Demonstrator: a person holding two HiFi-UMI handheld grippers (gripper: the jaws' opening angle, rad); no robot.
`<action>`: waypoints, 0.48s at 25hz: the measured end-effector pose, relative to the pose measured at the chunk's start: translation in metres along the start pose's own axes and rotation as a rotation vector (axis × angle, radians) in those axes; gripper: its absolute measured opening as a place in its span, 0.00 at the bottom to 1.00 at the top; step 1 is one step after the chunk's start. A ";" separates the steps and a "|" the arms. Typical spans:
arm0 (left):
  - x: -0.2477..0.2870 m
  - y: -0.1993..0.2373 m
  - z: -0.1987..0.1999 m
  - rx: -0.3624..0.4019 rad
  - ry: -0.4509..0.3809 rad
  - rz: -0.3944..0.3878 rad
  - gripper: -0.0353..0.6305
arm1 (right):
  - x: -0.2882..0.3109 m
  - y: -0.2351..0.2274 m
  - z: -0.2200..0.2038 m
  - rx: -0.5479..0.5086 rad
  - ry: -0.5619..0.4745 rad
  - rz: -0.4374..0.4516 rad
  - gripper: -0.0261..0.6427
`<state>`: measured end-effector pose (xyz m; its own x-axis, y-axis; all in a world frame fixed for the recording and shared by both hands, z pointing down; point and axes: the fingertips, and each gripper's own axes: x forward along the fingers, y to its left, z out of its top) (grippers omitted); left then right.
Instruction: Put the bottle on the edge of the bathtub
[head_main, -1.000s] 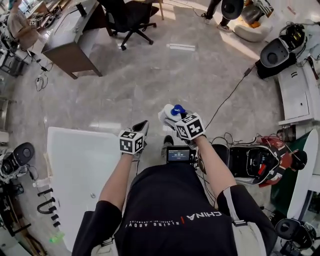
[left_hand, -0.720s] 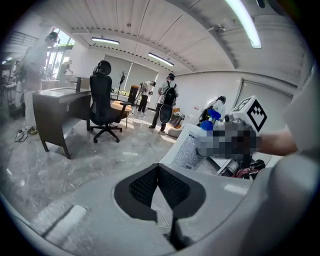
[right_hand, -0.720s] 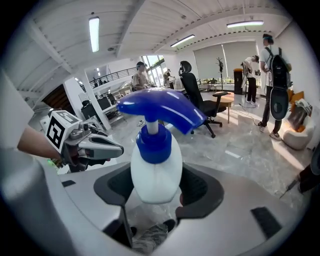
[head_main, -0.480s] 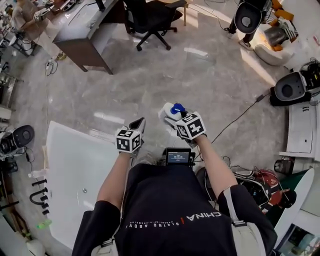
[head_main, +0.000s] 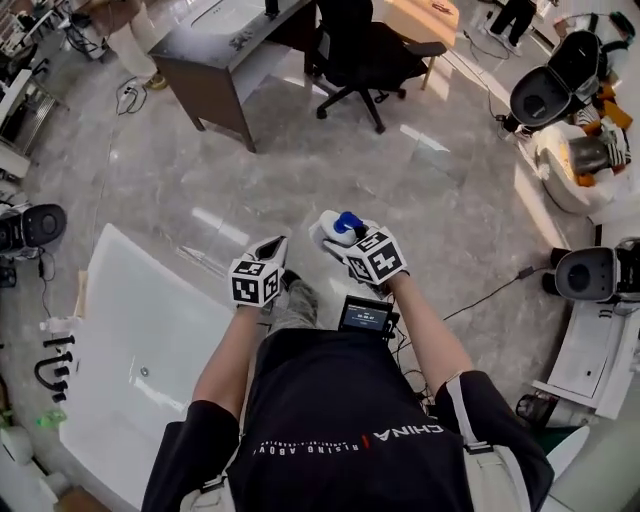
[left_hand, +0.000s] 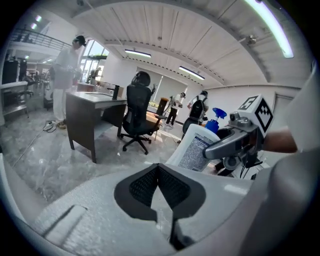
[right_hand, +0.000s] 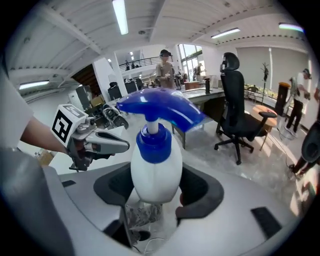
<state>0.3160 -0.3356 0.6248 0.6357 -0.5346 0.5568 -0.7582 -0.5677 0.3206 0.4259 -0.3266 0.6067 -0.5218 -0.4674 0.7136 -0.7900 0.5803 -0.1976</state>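
1. My right gripper (head_main: 338, 240) (right_hand: 152, 200): jaws set wide and clamped on item 2, one dark pad on each side of its body, with nothing else between them.
2. White plastic bottle with a blue pump head (head_main: 335, 228) (right_hand: 156, 170) (left_hand: 196, 147): held upright by its lower body, the blue spout above my jaws. It is carried in the air over the grey marble floor (head_main: 330, 170), off to the right of item 4 and not touching it.
3. My left gripper (head_main: 275, 247) (left_hand: 159, 187): jaws brought together at the tips, nothing gripped. It is held just left of the right gripper, near the corner of item 4.
4. White bathtub (head_main: 150, 320): lower left of the head view, its broad flat rim bare.
5. Dark-brown bench (head_main: 215, 60): far side of the floor.
6. Black swivel chair (head_main: 365, 50) (left_hand: 137, 117) (right_hand: 235, 100): beside item 5.
7. Small black device with a lit screen (head_main: 365, 315): at my waist, below the right gripper.
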 end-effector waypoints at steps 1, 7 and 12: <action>0.003 0.018 0.011 -0.018 -0.012 0.022 0.07 | 0.012 -0.004 0.016 -0.023 0.007 0.015 0.44; 0.008 0.113 0.065 -0.114 -0.080 0.142 0.07 | 0.090 -0.014 0.110 -0.130 0.033 0.121 0.44; -0.008 0.172 0.084 -0.171 -0.120 0.216 0.07 | 0.142 0.004 0.166 -0.209 0.051 0.197 0.44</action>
<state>0.1927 -0.4820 0.6113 0.4623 -0.7073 0.5348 -0.8845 -0.3251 0.3346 0.2952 -0.5010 0.5959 -0.6379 -0.3007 0.7090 -0.5885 0.7841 -0.1970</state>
